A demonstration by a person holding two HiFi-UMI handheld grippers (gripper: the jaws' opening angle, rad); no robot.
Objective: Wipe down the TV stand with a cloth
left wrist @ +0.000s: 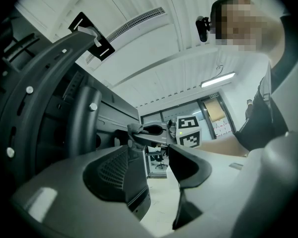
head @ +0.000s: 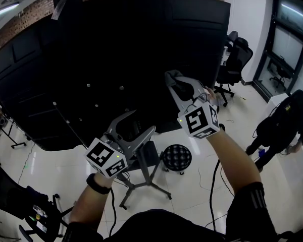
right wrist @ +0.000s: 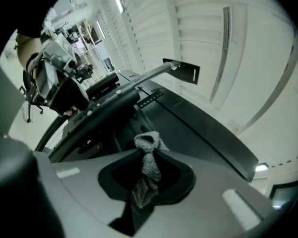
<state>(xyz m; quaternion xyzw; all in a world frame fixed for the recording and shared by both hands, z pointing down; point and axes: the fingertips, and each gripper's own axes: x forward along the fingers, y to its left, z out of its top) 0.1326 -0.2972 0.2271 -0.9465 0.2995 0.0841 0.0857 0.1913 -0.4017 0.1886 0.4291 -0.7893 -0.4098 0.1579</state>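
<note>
right gripper (right wrist: 147, 145) fingers clenched on small grey knitted cloth (right wrist: 148, 165), left gripper (head: 140, 122) fingers released, empty, both raised before large black screen back (head: 116, 44)

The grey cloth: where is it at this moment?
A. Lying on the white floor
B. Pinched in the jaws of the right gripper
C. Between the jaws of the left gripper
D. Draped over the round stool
B: the right gripper view shows the grey cloth pinched between the closed jaws of the right gripper, while the jaws of the left gripper stand apart with nothing between them.
</note>
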